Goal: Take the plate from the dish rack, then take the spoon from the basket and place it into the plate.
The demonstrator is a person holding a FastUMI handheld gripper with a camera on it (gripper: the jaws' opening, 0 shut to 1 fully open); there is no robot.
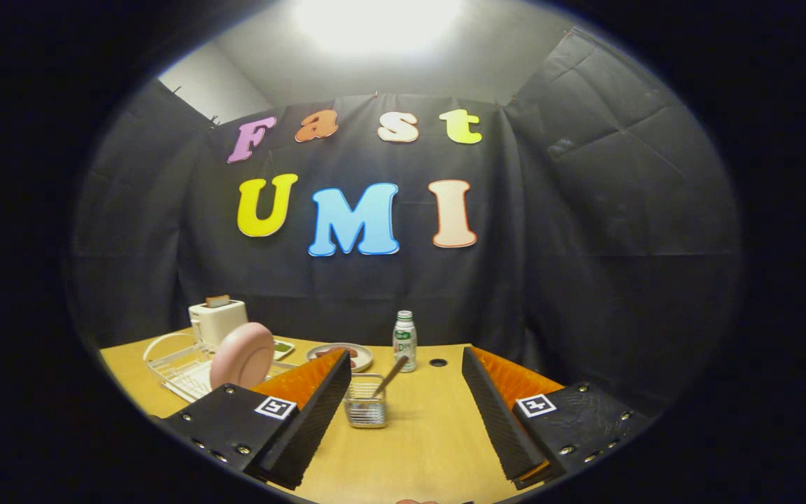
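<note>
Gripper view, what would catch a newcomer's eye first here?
The round pink plate stands upright in the white wire dish rack, beyond the claw's left finger. Between the open fingers sits a small wire basket with a wooden-handled spoon leaning out, and behind it a white bottle.

1 pink plate, 1 rack, 1 basket, 1 spoon, 1 bottle, 1 toaster

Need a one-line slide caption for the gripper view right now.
Open gripper faces basket holding spoon; pink plate stands in dish rack.
</note>
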